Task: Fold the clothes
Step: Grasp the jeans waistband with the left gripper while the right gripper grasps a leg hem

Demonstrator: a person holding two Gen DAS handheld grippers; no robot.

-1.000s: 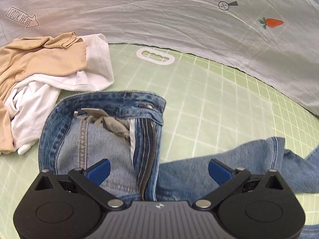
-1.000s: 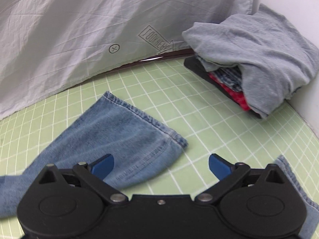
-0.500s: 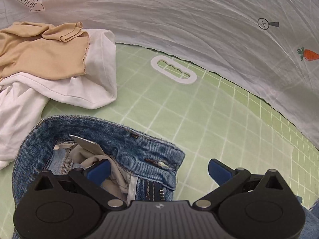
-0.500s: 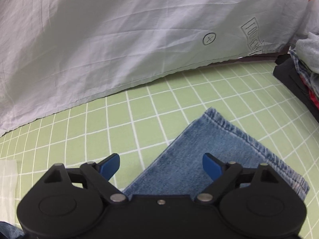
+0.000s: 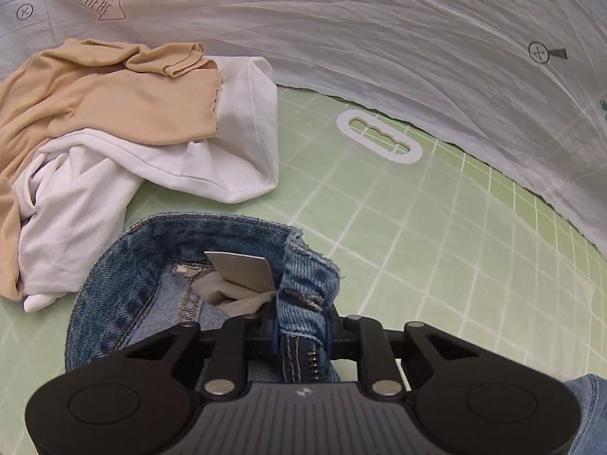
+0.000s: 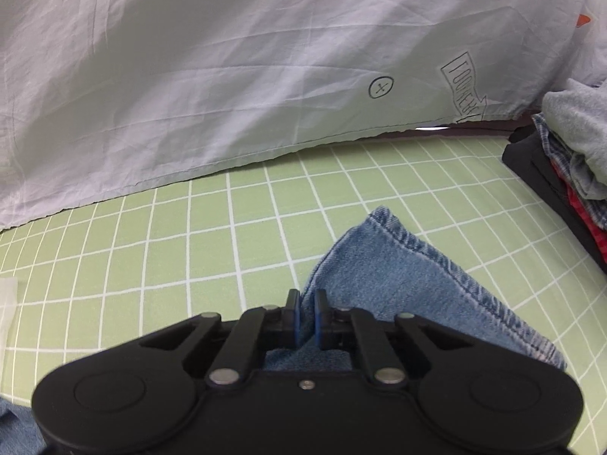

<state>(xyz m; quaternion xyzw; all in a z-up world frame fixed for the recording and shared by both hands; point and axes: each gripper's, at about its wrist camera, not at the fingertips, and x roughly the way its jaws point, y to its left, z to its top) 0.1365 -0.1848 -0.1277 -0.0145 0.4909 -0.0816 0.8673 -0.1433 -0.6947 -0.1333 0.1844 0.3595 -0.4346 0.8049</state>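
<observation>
Left claw [image 5: 301, 331] closing on jeans [image 5: 303, 284] waistband, apparently gripped.

The blue jeans [image 5: 212, 261] are spread on the green grid mat. The waistband is bunched and open, with a grey label seen inside. One leg hem [image 6: 413, 265] is lifted from the mat and folded to a ridge.

My counter [image 5: 436, 250] wears a green grid mat. On it lie the jeans [image 5: 159, 250], a heap of white and tan clothes [image 5: 125, 121] beside them, and a folded stack [image 6: 569, 167] at the right edge.
</observation>
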